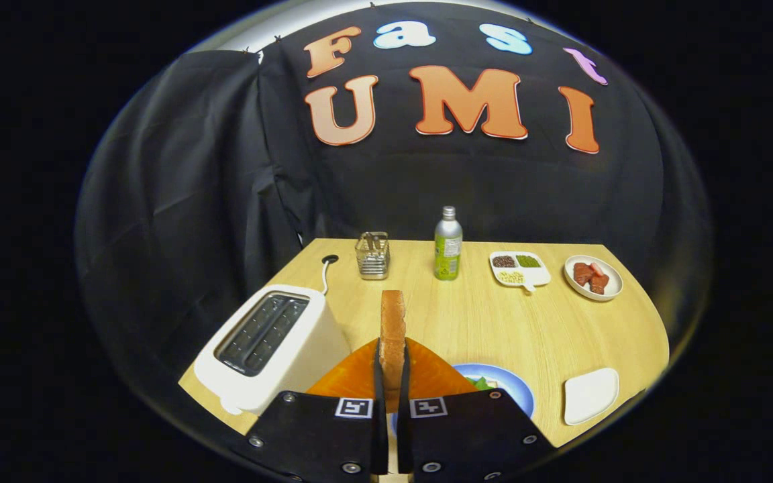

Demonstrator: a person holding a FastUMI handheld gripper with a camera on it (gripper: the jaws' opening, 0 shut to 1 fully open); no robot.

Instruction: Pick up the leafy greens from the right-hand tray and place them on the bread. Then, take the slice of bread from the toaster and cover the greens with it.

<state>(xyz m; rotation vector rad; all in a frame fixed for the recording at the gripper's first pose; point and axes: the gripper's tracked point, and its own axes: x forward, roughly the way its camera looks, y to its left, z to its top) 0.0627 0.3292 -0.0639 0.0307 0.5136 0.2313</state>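
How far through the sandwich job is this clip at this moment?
Done, it seems: the toaster slots look empty, and some leafy greens already lie on the blue plate just ahead of the fingers. In hand: the gripper is shut on the slice of bread, held upright on edge between both fingers. Left: lay that slice over the greens; the bottom bread is hidden behind the fingers.

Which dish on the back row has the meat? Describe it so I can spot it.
Start at the bottle at the table's far edge. Past the divided tray, at the row's end, sits the round plate, the only dish with reddish chunks.
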